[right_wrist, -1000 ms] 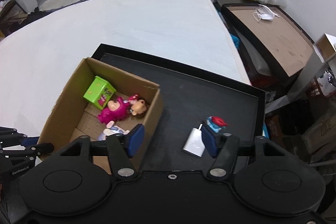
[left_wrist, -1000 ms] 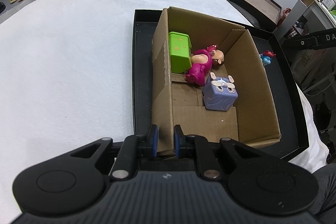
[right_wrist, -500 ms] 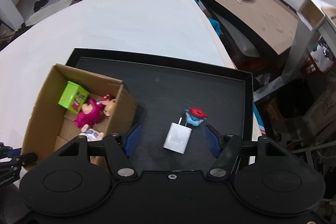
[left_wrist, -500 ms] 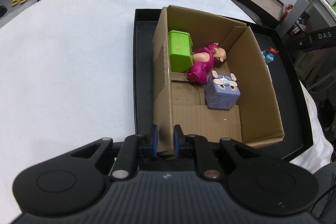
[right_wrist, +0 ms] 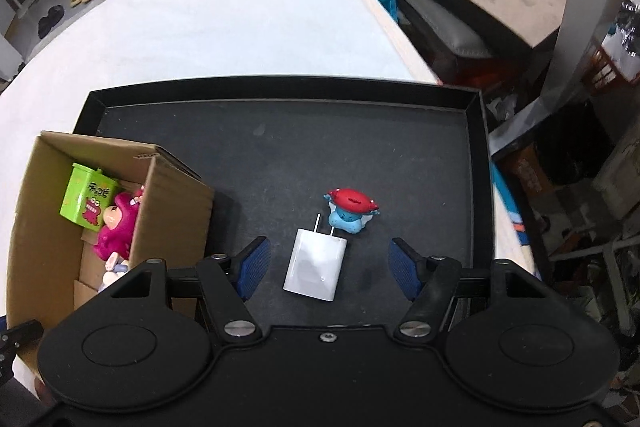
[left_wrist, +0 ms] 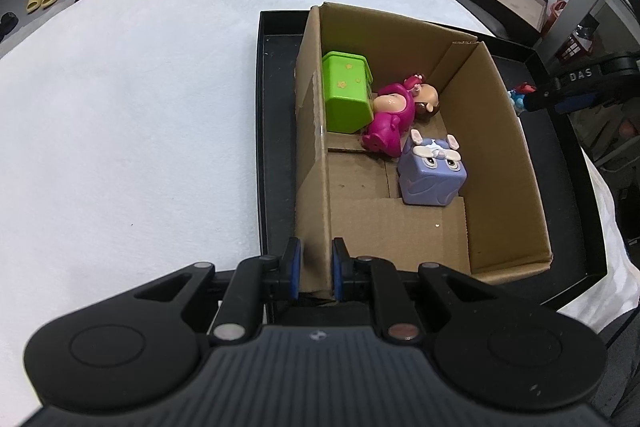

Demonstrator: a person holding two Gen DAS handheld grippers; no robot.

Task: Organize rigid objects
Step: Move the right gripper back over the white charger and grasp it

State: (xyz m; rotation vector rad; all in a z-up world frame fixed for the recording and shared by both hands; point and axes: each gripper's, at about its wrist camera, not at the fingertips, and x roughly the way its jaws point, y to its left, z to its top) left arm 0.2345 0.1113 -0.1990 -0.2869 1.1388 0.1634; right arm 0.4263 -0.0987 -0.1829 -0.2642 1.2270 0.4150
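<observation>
Descending, the right gripper (right_wrist: 329, 269) is now straddling the white charger (right_wrist: 315, 264), fingers apart; the left gripper (left_wrist: 313, 267) is staying clamped on the cardboard box (left_wrist: 314, 187) wall.

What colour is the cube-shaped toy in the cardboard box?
Lavender purple cube toy, clearest in the left wrist view.

The right gripper (right_wrist: 327, 265) is hanging wide open over the black tray (right_wrist: 280, 147), its blue pads (right_wrist: 252, 267) straddling a white charger (right_wrist: 316, 269) that's lying just beside a little blue-and-red figure (right_wrist: 350, 211), with the cardboard box (right_wrist: 172, 203) sitting off to the left.
</observation>
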